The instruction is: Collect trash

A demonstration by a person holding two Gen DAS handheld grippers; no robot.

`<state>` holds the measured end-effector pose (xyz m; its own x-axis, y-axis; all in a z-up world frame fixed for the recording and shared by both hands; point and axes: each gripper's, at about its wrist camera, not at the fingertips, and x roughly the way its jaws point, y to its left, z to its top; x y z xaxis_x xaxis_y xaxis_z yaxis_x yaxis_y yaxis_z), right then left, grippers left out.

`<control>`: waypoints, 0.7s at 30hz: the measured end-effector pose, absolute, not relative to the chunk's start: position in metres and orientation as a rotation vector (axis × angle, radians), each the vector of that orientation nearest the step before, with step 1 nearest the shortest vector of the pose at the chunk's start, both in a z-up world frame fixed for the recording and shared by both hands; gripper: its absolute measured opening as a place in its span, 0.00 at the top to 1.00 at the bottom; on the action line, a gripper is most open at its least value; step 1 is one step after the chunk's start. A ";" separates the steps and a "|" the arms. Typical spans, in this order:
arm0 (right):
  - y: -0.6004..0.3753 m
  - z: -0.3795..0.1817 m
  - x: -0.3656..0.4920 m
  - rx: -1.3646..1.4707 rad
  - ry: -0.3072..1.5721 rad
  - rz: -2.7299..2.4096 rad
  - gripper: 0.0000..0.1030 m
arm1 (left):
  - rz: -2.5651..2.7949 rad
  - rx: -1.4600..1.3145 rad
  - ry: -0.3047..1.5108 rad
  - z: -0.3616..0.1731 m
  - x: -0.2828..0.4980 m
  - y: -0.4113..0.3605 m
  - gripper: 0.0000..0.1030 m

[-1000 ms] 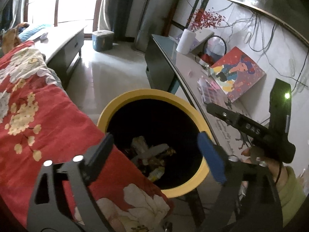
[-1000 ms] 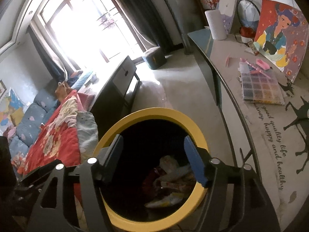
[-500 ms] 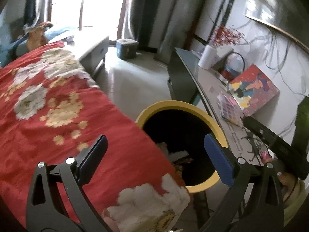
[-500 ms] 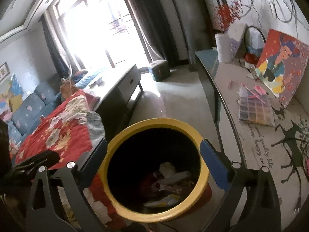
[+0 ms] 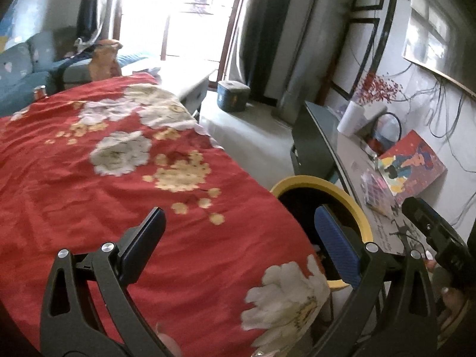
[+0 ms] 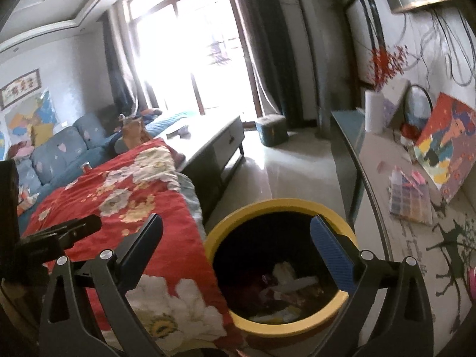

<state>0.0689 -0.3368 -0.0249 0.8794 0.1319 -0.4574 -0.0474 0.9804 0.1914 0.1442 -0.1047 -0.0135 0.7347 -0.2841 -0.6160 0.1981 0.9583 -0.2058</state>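
Observation:
A black bin with a yellow rim (image 5: 312, 180) (image 6: 282, 203) stands on the floor between a red floral blanket and a long side table. Crumpled wrappers and paper trash (image 6: 285, 279) lie at its bottom. My left gripper (image 5: 238, 217) hovers open and empty above the blanket's edge, with the bin behind its blue right finger. Above the bin's near rim, my right gripper (image 6: 236, 223) is open too, nothing between its fingers. The bin's inside is mostly hidden in the left wrist view.
The red floral blanket (image 5: 119, 208) (image 6: 119, 202) covers a surface left of the bin. A long side table (image 5: 351, 160) (image 6: 386, 154) on the right carries a painting, a bead box and a white vase. A low cabinet (image 6: 214, 136) and a teal box (image 6: 272, 129) stand farther back.
Both grippers have drawn back and risen from over the bin's mouth. The right jaws have widened. The left view has swung left onto the blanket.

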 end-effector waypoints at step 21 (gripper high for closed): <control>-0.259 -0.012 0.014 0.062 0.203 0.147 0.06 | -0.127 -0.066 0.473 0.002 0.065 -0.046 0.11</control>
